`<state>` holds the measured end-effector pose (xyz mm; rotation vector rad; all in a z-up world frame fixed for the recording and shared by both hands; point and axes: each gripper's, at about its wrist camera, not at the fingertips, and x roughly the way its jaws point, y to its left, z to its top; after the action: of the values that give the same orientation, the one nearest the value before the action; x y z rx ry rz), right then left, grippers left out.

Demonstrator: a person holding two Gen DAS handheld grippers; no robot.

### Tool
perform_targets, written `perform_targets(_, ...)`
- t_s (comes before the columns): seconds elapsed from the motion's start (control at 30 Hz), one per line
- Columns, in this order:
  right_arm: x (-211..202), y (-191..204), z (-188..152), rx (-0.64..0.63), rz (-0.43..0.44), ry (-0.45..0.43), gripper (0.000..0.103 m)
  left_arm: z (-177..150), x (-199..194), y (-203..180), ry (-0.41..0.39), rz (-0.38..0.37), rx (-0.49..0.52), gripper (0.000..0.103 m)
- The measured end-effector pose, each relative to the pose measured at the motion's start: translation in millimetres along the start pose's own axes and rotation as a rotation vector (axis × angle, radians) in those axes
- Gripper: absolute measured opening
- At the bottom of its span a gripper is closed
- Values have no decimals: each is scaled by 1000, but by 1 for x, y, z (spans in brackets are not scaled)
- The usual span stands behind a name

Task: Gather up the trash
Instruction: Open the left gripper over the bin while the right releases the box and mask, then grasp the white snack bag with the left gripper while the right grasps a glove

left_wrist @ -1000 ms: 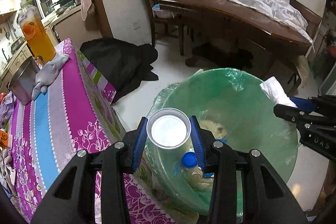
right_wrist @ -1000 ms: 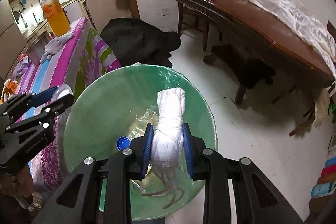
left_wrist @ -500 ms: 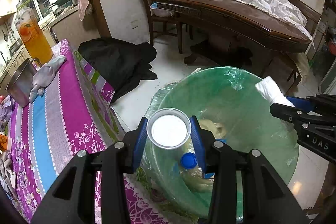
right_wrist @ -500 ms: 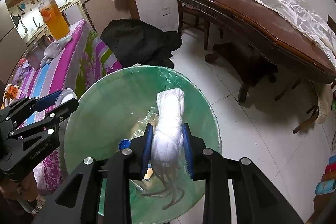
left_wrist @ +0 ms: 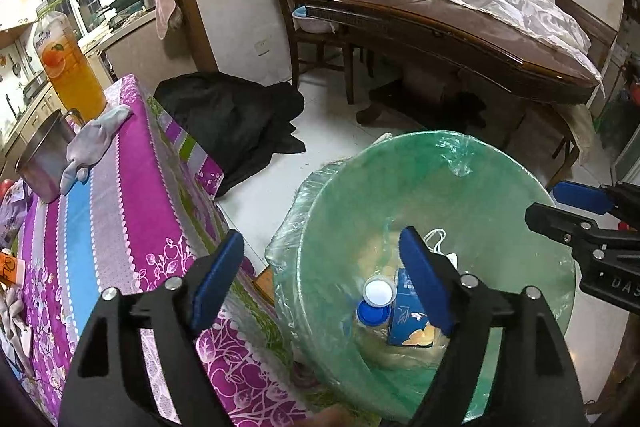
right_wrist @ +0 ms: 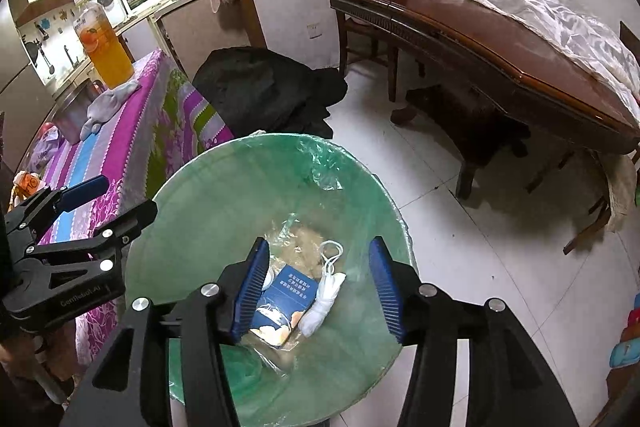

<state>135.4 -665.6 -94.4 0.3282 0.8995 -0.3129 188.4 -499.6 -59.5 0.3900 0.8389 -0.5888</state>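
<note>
Both grippers hang over the green-lined trash bin (right_wrist: 224, 195), which stands on the white floor just beside the purple striped tablecloth (left_wrist: 120, 195). The left gripper (left_wrist: 320, 267) has its jaws opening, nothing between the blue pads; the clear cup (left_wrist: 378, 291) lies in the bin at about 4 o'clock from its left pad, touching a blue bottle cap (left_wrist: 372, 311) and a blue carton (right_wrist: 286, 293). The right gripper (right_wrist: 318, 285) is opening too, with empty jaws; the white rolled cloth (right_wrist: 326, 301) lies at the bin bottom against the carton's right edge. At 10 o'clock on the tablecloth stand an orange drink jug (right_wrist: 106, 47), a metal pot (left_wrist: 44, 163) and a grey glove (left_wrist: 94, 141)
</note>
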Motion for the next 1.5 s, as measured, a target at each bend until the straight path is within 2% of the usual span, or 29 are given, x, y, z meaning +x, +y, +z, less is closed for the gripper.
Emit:
perform_targets(0.23, -9, 7, 1, -16, 13, -34, 55, -5, -8, 1, -18, -15, 13, 79)
perform_targets(0.37, -31, 32, -2, -56, 56, -139, 67, -12, -26, 13, -82, -19, 31, 86)
perform_targets(0.47, -44, 62, -10, -91, 91, -215, 76, -22, -42, 34, -125, 10, 47, 88)
perform_targets(0.63, -47, 127, -26, -164, 166, -279, 78, -50, -61, 98, -117, 69, -13, 88)
perform_targets(0.77, -45, 191, -40, -243, 245, -302, 78, -79, -76, 161, -96, 136, -107, 88)
perform_targets(0.9, -40, 258, -51, -327, 331, -283, 78, -113, -95, 228, -81, 211, -211, 88)
perform_targets(1.07, -34, 325, -64, -405, 402, -249, 78, -165, -128, 332, -78, 295, -448, 88)
perform_targets(1.2, -27, 364, -73, -448, 430, -215, 78, -203, -168, 416, -148, 365, -676, 88)
perform_targets(1.3, -22, 382, -76, -470, 446, -202, 81, -220, -179, 458, -172, 410, -776, 95)
perform_targets(1.4, -16, 406, -74, -497, 461, -185, 81, -230, -170, 494, -145, 385, -848, 95)
perform_targets(1.5, -12, 428, -71, -535, 479, -172, 81, -226, -151, 509, -116, 337, -863, 95)
